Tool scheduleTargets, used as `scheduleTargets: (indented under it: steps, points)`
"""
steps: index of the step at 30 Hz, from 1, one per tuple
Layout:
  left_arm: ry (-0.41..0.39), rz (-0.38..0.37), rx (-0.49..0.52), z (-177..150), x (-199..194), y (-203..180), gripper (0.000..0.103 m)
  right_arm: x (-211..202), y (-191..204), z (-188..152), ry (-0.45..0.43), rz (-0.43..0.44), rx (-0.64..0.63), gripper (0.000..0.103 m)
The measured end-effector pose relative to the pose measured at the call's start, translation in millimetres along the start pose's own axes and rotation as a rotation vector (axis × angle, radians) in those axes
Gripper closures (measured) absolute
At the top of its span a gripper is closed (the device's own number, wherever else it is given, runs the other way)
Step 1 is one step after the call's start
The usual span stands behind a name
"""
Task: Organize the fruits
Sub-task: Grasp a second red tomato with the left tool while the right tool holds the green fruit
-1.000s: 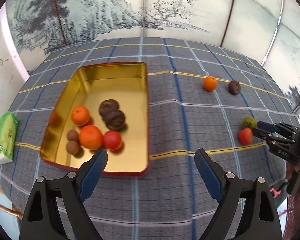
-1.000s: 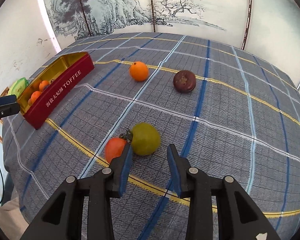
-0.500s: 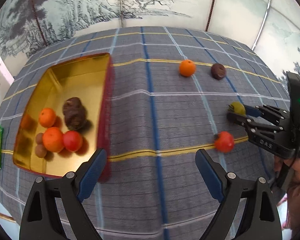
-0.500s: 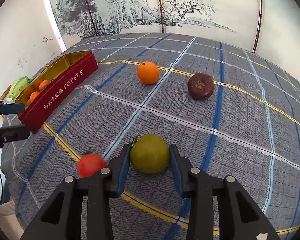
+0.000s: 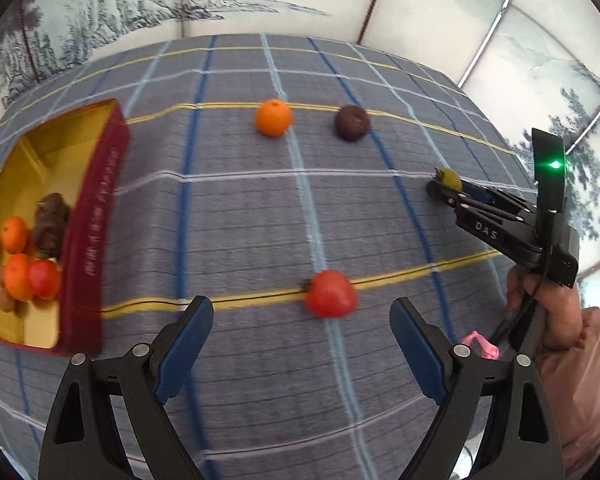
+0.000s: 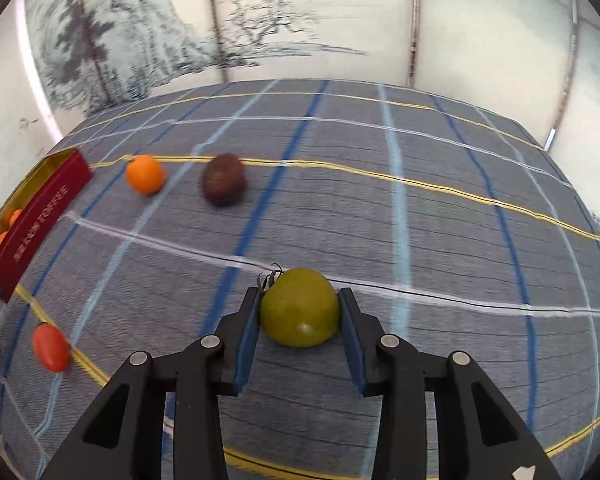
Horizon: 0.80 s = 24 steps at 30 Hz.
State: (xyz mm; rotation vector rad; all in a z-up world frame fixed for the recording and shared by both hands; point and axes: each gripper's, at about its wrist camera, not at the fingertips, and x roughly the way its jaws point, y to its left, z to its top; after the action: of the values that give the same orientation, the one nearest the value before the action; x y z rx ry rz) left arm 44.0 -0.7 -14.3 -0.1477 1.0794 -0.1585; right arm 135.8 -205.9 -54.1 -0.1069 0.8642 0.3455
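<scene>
1. A plaid tablecloth [image 5: 260,216] lies before painted screens.
2. The right gripper [image 6: 299,314] pinches the green tomato [image 6: 299,312].
3. The left gripper [image 5: 302,338], spread wide, faces the red tomato [image 5: 331,294], just ahead between its fingers.
4. The toffee tin [image 5: 96,240] lies to the left.

- Ahead of our left gripper [image 5: 302,344], the red tomato [image 5: 331,294] lies just past the spread tips, with bare cloth [image 5: 240,220] on both sides.
- The toffee tin [image 5: 96,236] walls off the left.
- Our right gripper [image 6: 300,312] has its gap filled by the green tomato [image 6: 299,307].
- Farther off, the orange [image 5: 273,117] and dark fruit [image 5: 352,123] sit apart, leaving a lane between them.
</scene>
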Motion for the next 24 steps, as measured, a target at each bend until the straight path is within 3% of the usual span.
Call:
scheduleTargets:
  steps: [12, 14, 24]
  points:
    - [0.008, 0.003, 0.072, 8, 34, -29, 0.037, 1, -8, -1, 0.01, 0.016, 0.026, 0.067]
    - [0.006, 0.004, 0.079, 10, 39, -31, 0.046, 1, -8, 0, 0.009, 0.019, 0.028, 0.067]
    - [0.022, -0.003, 0.094, 17, 58, -37, 0.068, -2, -9, -2, 0.007, 0.03, 0.039, 0.067]
